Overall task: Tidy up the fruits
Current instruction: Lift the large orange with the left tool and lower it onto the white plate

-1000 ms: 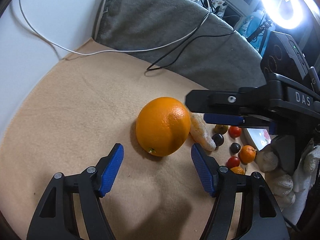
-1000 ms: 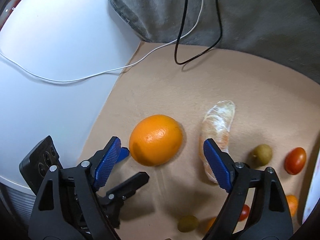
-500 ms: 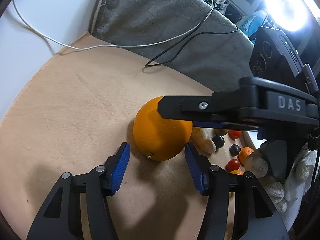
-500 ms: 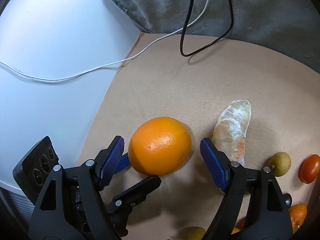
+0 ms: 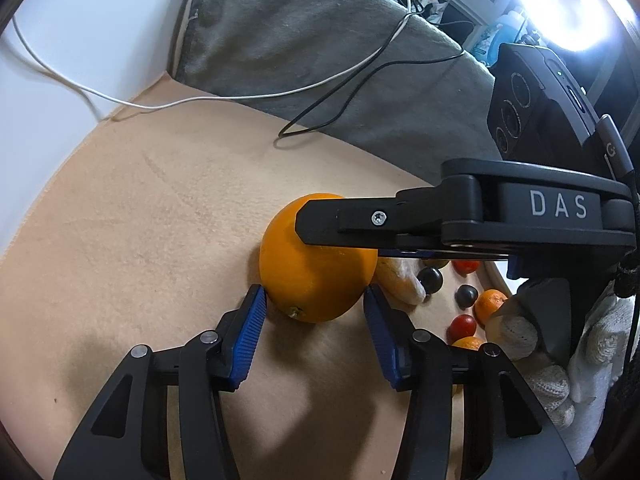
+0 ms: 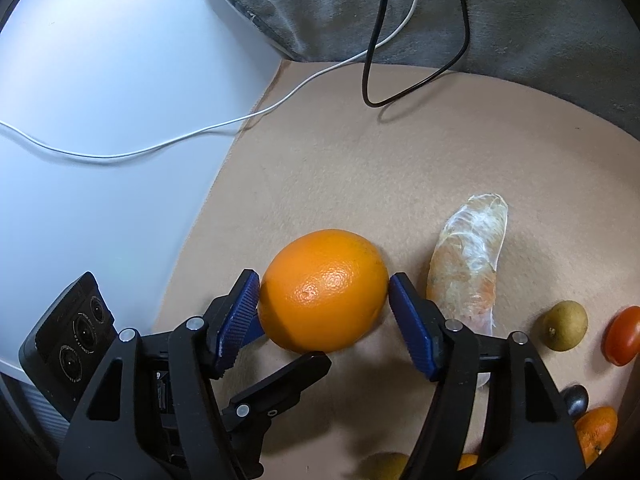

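A large orange (image 5: 316,264) lies on the beige mat (image 5: 140,220). My left gripper (image 5: 314,304) straddles its near lower side. The jaws are closing, and the blue pads (image 5: 250,332) reach the peel at their tips without visibly squeezing it. From the right, my right gripper (image 6: 320,288) flanks the widest part of the orange (image 6: 324,288). It is closing too, with the left pad at the peel and the right pad (image 6: 412,324) a sliver away. One black finger (image 6: 288,376) of the left gripper shows under the orange.
A peeled citrus segment (image 6: 472,264) lies just right of the orange. Further right are a brownish-green fruit (image 6: 564,324), a red tomato (image 6: 622,336), a dark plum (image 6: 576,398) and a mandarin (image 6: 596,436). White (image 6: 160,148) and black (image 6: 400,96) cables cross the grey cloth (image 6: 520,20) behind.
Both grippers have narrowed around the orange. The right gripper came in from beside the peeled segment and now straddles the orange, its finger covering the fruit's top in the left wrist view.
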A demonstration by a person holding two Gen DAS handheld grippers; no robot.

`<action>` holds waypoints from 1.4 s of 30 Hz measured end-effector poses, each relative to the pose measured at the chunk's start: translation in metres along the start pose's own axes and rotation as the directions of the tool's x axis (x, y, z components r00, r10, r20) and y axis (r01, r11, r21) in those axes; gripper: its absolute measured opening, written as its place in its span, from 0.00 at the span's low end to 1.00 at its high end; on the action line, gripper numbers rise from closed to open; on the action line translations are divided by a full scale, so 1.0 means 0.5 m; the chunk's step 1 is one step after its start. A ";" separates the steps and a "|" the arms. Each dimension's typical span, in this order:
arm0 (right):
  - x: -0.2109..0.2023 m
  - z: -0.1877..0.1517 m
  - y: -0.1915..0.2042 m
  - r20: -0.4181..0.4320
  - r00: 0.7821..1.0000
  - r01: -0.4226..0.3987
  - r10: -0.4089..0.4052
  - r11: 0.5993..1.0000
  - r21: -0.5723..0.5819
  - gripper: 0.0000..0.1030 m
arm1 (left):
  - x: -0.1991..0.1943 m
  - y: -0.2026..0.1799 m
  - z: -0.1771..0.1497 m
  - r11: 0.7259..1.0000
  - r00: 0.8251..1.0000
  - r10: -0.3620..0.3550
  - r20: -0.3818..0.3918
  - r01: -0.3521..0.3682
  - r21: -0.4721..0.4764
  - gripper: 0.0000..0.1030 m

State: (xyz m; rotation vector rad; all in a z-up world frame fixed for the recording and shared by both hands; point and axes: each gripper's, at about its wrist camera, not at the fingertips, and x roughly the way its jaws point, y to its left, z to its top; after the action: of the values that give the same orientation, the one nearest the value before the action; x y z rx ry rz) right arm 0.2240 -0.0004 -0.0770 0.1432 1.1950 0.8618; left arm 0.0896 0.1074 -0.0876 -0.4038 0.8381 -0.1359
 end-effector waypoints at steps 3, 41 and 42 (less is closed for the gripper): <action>-0.005 -0.005 -0.002 0.002 1.000 -0.005 0.005 1.000 0.005 0.68 | -0.003 -0.008 -0.002 1.000 1.000 0.004 0.005 -0.004 0.006 0.48; -0.283 -0.163 -0.127 0.191 0.979 0.057 -0.077 0.993 0.106 0.68 | 0.012 -0.305 -0.064 0.970 0.991 -0.128 0.031 0.118 0.214 0.48; -0.290 -0.168 -0.135 0.194 0.978 0.057 -0.078 0.992 0.112 0.68 | 0.017 -0.316 -0.065 0.968 0.991 -0.132 0.027 0.123 0.220 0.48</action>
State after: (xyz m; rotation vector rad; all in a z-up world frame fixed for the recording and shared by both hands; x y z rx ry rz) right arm 0.1724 -0.1686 -0.0368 0.2674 1.0529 0.7073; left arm 0.0776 -0.0494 -0.0499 -0.2526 0.7478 -0.3349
